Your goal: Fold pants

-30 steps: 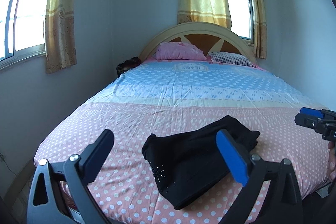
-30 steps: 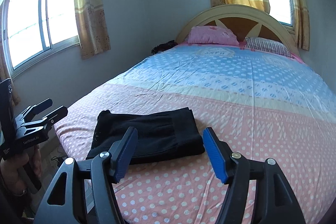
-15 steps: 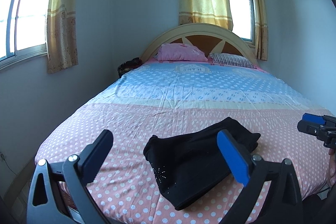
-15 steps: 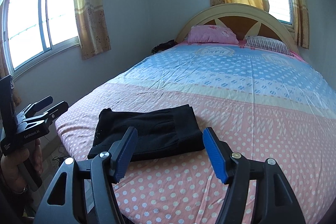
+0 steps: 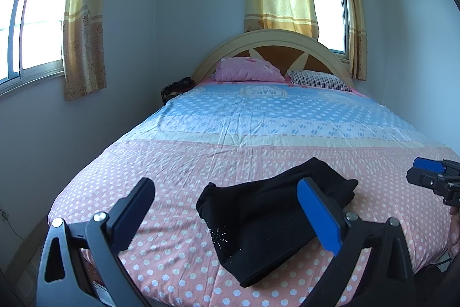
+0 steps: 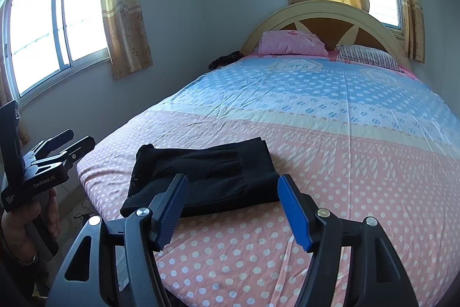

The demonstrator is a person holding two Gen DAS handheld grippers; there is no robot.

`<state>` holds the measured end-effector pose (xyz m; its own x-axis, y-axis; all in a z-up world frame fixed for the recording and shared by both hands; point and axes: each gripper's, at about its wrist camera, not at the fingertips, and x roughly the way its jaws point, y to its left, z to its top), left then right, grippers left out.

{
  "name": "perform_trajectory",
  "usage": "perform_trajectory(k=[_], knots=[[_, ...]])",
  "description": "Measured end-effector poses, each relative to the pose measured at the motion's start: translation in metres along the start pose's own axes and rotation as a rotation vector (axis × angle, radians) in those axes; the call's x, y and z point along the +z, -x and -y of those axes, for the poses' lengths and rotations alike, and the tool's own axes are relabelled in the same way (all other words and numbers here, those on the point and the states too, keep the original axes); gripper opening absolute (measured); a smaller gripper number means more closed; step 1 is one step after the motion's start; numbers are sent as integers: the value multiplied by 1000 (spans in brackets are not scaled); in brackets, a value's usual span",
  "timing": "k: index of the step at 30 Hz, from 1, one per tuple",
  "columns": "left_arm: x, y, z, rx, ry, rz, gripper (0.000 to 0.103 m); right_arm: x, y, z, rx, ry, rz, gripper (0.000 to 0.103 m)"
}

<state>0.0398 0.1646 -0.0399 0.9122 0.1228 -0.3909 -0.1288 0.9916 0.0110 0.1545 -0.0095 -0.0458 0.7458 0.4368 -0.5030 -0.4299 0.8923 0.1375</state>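
Black pants (image 5: pixel 267 212) lie folded into a compact rectangle on the pink dotted foot end of the bed (image 5: pixel 184 171); the same pants (image 6: pixel 207 177) show in the right wrist view. My left gripper (image 5: pixel 227 209) hovers above and short of them, open, nothing between its fingers. My right gripper (image 6: pixel 233 206) is also open and empty, held back from the pants' near edge. Each view catches the other gripper off to the side: the right gripper (image 5: pixel 431 180) at the right edge, the left gripper (image 6: pixel 57 151) held in a hand at the left.
A pink pillow (image 5: pixel 247 71) and a striped pillow (image 5: pixel 316 79) rest against the headboard (image 5: pixel 276 39). Dark clothing (image 5: pixel 175 87) sits at the bed's far left corner. Walls with curtained windows close in on the left and back. A cable (image 5: pixel 11 223) lies on the floor at left.
Both grippers have drifted slightly back from the pants and stay open. The pants have not moved.
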Motion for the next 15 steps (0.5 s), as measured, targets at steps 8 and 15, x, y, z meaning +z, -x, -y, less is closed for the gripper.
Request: perform_trajectory(k=[8,15], knots=[[-1,0,0,2,0,-6,102,-2,-1,-1,-1,2,2,66],[-1,-3,2,15,0,-20,103,-4,-1,-1,-5,6,9,66]])
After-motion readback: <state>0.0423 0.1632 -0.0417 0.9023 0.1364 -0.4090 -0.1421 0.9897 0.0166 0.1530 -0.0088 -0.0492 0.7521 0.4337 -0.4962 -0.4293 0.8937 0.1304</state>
